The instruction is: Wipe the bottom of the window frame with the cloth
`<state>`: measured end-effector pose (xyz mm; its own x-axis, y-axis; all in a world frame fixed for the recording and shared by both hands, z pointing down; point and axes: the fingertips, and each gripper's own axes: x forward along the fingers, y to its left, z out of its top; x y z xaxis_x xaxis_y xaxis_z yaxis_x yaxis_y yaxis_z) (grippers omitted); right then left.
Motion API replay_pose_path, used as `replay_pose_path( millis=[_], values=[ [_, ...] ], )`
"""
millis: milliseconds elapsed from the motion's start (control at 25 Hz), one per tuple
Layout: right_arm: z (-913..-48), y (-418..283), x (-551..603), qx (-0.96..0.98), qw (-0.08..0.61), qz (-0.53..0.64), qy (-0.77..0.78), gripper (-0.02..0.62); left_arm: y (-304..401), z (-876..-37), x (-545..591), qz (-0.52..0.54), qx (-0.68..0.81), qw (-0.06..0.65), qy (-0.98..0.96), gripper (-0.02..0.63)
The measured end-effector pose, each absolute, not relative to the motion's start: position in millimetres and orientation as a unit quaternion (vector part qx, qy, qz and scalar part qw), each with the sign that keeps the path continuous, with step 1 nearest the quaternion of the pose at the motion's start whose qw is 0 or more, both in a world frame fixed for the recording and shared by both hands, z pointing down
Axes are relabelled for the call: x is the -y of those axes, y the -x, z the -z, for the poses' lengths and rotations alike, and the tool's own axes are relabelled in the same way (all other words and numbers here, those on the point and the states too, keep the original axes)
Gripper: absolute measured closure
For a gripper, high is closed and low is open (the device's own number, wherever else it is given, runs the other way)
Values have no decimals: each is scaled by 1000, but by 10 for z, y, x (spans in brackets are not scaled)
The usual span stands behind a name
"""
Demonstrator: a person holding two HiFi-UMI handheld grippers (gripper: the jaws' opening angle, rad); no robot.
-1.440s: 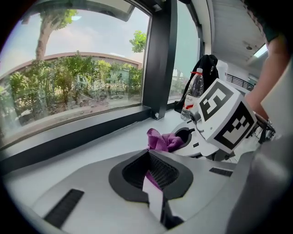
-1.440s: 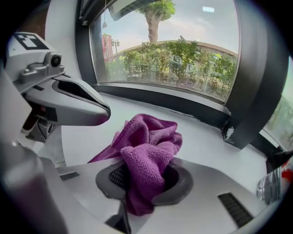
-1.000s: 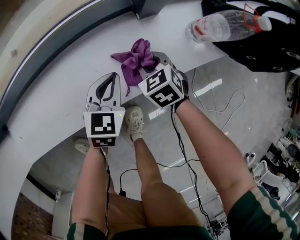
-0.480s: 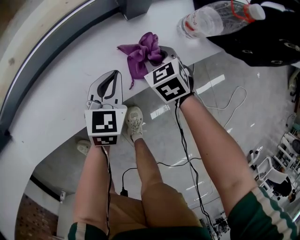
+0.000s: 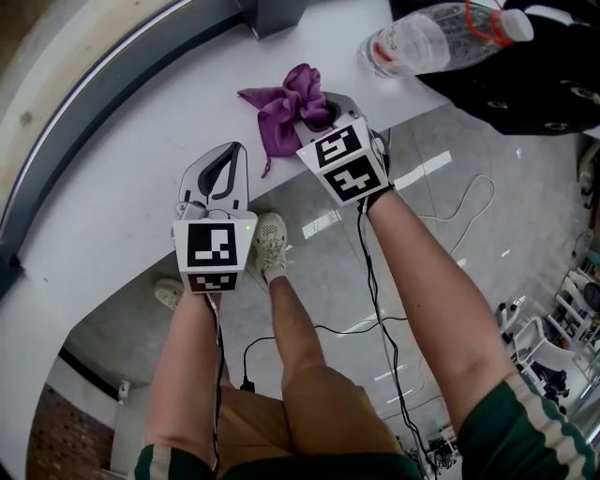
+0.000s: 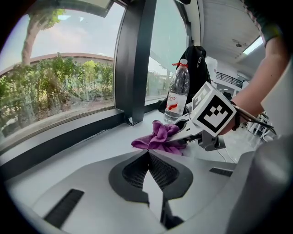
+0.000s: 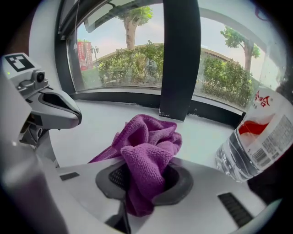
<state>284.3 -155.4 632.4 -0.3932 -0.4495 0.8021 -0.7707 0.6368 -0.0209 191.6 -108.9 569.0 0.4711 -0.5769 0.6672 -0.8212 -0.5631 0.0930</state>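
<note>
Your right gripper [image 5: 322,111] is pinching the purple cloth [image 5: 284,114]. In the right gripper view its jaws are clamped on a thick fold of the cloth [image 7: 147,157]. The bunched rest rises above the jaw tips, and one flat corner trails out to the left onto the white sill [image 5: 112,178].

The cloth sits on your side of the dark window post [image 5: 274,13], slightly to its right in the head view. It is clear of the post's foot and of the bottom rail of the window frame [image 7: 110,96], which runs out from that foot to either side.

Your left gripper [image 5: 225,164] has its jaws pressed together with nothing between them; the left gripper view shows the tips meeting over bare sill [image 6: 147,154]. You hold it low over the sill, nearer you than the post and to its left. It is beside the cloth but apart from it, and its nose points toward the post. Whether it touches the sill cannot be told.

Both your arms reach forward and down. Your right forearm [image 5: 422,281] angles in toward the post and your left forearm [image 5: 187,366] runs nearly straight at it. The right gripper's marker cube [image 5: 344,169] is tilted.

A water bottle [image 6: 176,93] stands on the sill to the right of the post, with a black bag [image 5: 525,80] just beyond it.
</note>
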Motion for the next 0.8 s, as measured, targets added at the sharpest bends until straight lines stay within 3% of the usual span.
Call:
replay_pose_path(
  millis=[360, 800],
  values=[
    [-6044, -2832, 1631, 823, 318, -223, -414, 491, -1878, -5513, 1089, -298, 414, 194, -838, 597],
    [-5021, -2519, 1540, 872, 208, -194, -399, 491, -1625, -5001, 1157, -273, 444, 174, -836, 597]
  ],
)
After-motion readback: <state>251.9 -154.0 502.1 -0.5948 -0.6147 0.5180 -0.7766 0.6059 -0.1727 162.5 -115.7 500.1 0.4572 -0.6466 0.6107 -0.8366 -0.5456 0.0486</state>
